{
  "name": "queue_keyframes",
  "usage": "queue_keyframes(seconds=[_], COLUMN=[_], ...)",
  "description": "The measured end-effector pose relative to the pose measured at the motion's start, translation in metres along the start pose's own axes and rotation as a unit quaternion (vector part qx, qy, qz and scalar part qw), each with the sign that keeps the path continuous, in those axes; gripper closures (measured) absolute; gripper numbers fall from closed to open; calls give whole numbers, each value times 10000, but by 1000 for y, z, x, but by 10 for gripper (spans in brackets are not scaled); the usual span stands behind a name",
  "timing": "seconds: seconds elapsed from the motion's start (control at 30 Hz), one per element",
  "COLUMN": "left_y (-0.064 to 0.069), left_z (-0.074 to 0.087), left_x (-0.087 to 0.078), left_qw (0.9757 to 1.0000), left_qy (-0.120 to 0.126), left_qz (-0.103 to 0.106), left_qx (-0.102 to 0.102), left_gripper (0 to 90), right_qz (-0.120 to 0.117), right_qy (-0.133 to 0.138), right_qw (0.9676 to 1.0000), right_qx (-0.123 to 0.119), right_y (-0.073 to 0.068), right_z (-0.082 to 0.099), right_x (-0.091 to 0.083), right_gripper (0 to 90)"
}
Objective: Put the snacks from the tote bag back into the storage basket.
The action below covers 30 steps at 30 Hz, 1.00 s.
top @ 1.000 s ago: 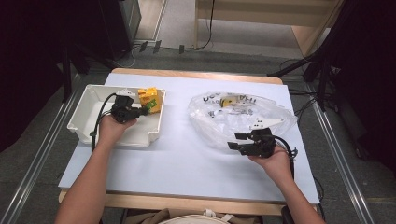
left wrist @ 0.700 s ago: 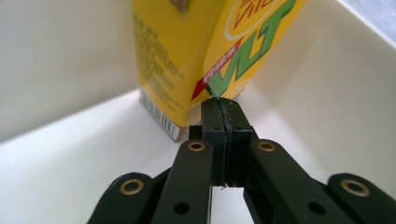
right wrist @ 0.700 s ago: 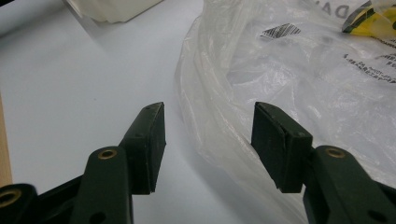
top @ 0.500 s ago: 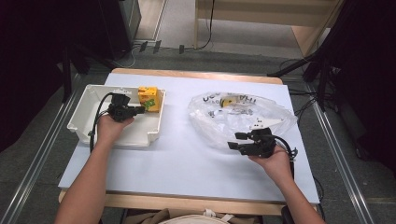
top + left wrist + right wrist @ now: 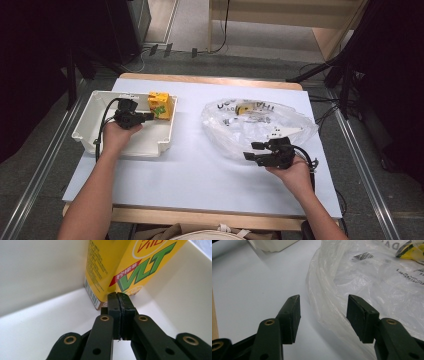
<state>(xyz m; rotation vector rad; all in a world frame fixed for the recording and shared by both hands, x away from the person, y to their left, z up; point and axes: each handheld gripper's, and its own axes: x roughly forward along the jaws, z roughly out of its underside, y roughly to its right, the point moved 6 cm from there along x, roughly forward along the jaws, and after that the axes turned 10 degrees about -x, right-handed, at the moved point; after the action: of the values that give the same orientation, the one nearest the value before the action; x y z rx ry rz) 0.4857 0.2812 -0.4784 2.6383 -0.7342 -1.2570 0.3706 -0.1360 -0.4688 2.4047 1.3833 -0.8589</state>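
A yellow drink carton [image 5: 161, 104] with green lettering stands in the back right corner of the white tray [image 5: 100, 107]. My left gripper [image 5: 149, 116] is inside the tray, shut with nothing between its jaws. In the left gripper view its tips [image 5: 119, 296] are right at the carton [image 5: 130, 267], at its lower edge. My right gripper [image 5: 251, 151] is open at the near left edge of a clear plastic bag [image 5: 270, 125]. In the right gripper view a fold of the bag [image 5: 367, 280] lies between the open jaws of the right gripper [image 5: 323, 307]. A yellow item [image 5: 245, 110] lies inside the bag.
The tray's white walls [image 5: 37, 270] close in around the left gripper. The pale table top [image 5: 200, 160] stretches between tray and bag. The table's wooden front edge [image 5: 200, 217] is near the person. A tray corner [image 5: 272, 245] lies beyond the right gripper.
My left gripper has drawn back slightly to the left from the carton, which stays standing in the tray corner. The right gripper has held still.
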Motion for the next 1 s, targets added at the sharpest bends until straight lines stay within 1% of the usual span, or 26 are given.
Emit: queue_keyframes(seconds=[0.03, 0.17, 0.2, 0.3, 0.5, 0.57, 0.7, 0.8, 0.9, 1.0], left_y=[0, -1, -1, 0, 8, 12, 21, 26, 32, 38], left_z=[0, 0, 1, 2, 3, 3, 2, 1, 1, -1], left_x=[0, -2, -2, -4, -9, -11, -16, -19, -23, -26], left_qw=[10000, 10000, 9999, 9997, 9994, 9992, 9990, 9988, 9984, 9980], left_qy=[-9, -23, -50, -161, -266, -303, -281, -276, -258, -260], left_qz=[32, 37, 107, 168, 227, 244, 316, 356, 388, 451], left_qx=[-25, -55, -81, -120, -4, 60, 161, 201, 314, 362], left_gripper=[894, 892, 891, 883, 838, 837, 794, 758, 720, 684], right_qz=[1, 0, 5, 3, -4, 0, 5, 5, 4, 12], right_qy=[11, -6, -3, -5, 5, -13, -19, -19, -20, -8], right_qw=[10000, 10000, 10000, 10000, 10000, 10000, 10000, 10000, 10000, 10000], right_qx=[-10, 3, -1, 7, 0, 8, 9, -8, 0, -7], right_y=[0, 0, 0, 0, 0, 0, 0, 0, 0, 0], right_z=[0, 0, 0, 0, 0, 0, 1, 0, 1, 0], right_x=[0, 0, 0, 0, -1, -1, -1, -1, -1, -2], right_gripper=[463, 463, 463, 463, 463, 463, 463, 463, 463, 463])
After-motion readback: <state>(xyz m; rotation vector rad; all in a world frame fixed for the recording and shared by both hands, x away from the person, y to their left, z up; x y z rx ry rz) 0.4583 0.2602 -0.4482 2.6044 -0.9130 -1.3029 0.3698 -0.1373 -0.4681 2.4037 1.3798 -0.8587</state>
